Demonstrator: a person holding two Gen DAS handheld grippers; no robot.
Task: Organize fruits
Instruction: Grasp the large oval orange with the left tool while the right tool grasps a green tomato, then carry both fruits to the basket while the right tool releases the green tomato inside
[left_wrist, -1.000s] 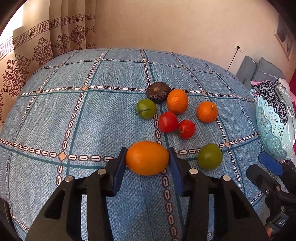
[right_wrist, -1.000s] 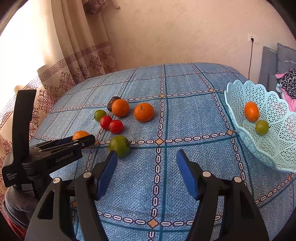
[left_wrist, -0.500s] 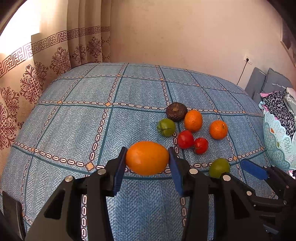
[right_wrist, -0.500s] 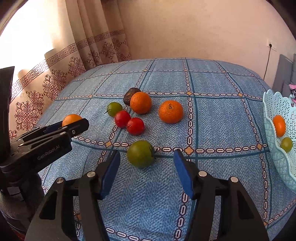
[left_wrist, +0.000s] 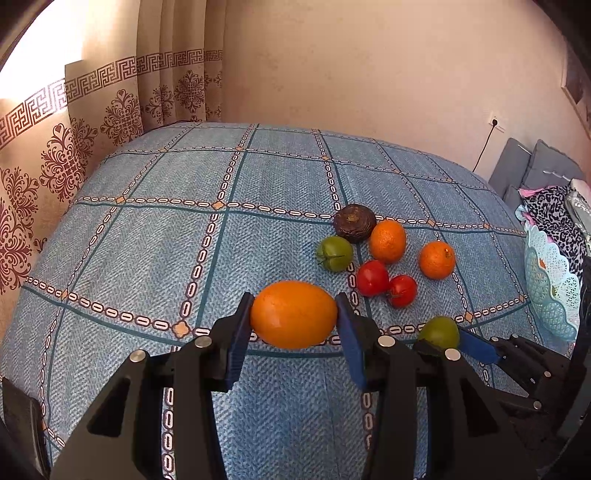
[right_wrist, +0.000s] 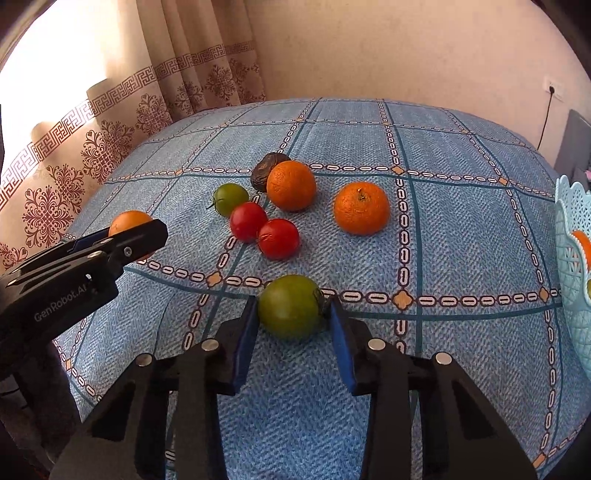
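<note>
— Left gripper (left_wrist: 294, 318), seen from its own camera: how wide, and what's in it?
— Jaws part-way closed, blue pads pressed on both ends of a big smooth orange fruit (left_wrist: 293, 314); it sits lengthwise between them, above the blue checked bedspread (left_wrist: 147, 251).
— And past it?
— Loose fruit on the cloth: a dark brown wrinkled one (left_wrist: 354, 222); two oranges (left_wrist: 388, 241) (left_wrist: 436, 259); a small green tomato (left_wrist: 335, 253); two red tomatoes (left_wrist: 372, 277) (left_wrist: 402, 290) touching; a larger green tomato (left_wrist: 439, 331) low on the right, with the right gripper (left_wrist: 445, 341) around it; a pale blue lacy basket (left_wrist: 550, 284) at the far right edge.
— Now the right camera?
— Right gripper (right_wrist: 291, 314) is narrowed about the green tomato (right_wrist: 290, 305); the left pad touches its side, the right pad is at its stem side, though I can't tell whether that one is in full contact; the tomato rests on the cloth (right_wrist: 461, 258), dull green with a yellowish tinge.
— Anything else there?
— The left gripper (right_wrist: 127, 232) at the left with the orange fruit (right_wrist: 129, 220) showing behind its finger; the basket (right_wrist: 572, 206) at the right edge, holding something orange (right_wrist: 584, 246).
</note>
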